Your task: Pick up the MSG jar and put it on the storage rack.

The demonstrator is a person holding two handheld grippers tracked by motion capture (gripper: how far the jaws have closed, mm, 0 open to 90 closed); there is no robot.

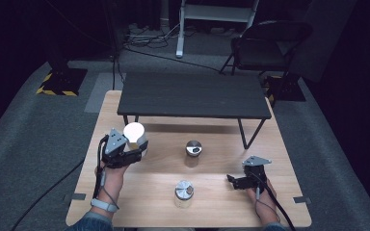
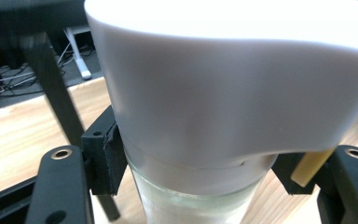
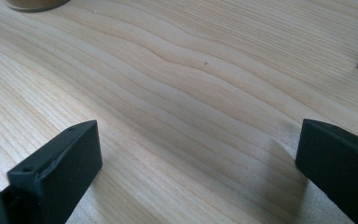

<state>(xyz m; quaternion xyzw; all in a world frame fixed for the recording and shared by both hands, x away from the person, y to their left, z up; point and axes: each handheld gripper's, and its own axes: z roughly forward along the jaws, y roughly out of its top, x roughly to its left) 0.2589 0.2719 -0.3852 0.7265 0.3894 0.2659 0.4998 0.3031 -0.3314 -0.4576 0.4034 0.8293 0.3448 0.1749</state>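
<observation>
My left gripper (image 1: 138, 147) is shut on a clear glass jar with a broad white cap (image 1: 134, 131), held up above the left side of the wooden table (image 1: 139, 197). In the left gripper view the pads (image 2: 113, 161) press on the jar's neck (image 2: 191, 172) just under the white cap (image 2: 223, 84). My right gripper (image 1: 231, 181) rests low over the table's right front with its jaws wide apart. In the right gripper view nothing but bare wood lies between the jaws of that gripper (image 3: 200, 156).
Two small jars with metal lids stand on the table, one at the middle (image 1: 193, 148) and one nearer the front (image 1: 184, 190). A low black shelf table (image 1: 192, 94) spans the far half. A folding chair (image 1: 265, 43) and cables lie beyond on the floor.
</observation>
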